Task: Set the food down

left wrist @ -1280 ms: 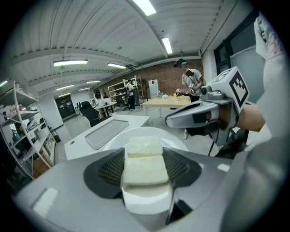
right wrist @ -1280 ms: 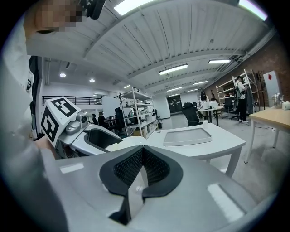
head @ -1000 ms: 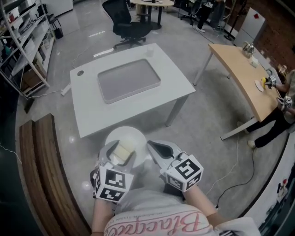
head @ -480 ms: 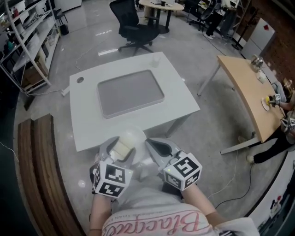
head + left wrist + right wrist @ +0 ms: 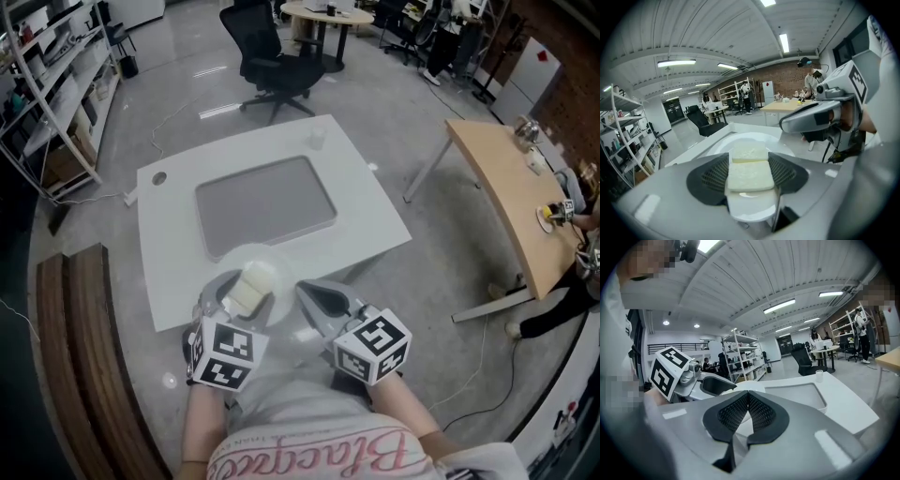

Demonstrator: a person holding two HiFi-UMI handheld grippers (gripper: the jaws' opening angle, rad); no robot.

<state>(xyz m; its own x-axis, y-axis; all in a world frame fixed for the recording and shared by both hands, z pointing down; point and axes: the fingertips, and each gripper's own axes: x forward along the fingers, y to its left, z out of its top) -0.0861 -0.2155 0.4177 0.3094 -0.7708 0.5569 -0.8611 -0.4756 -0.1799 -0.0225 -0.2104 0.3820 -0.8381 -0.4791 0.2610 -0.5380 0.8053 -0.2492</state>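
Food (image 5: 749, 174) sits clamped between the widely spread jaws of the left gripper (image 5: 244, 293), over what looks like a white plate (image 5: 270, 257) at the near edge of the table (image 5: 173, 253), not yet set down; right gripper (image 5: 747, 398) is closed and empty.

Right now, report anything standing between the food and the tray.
Nothing visible does. The left claw holds the food over a plate at the table's near edge; the empty tray lies just beyond. The shut right claw sits off to the right.
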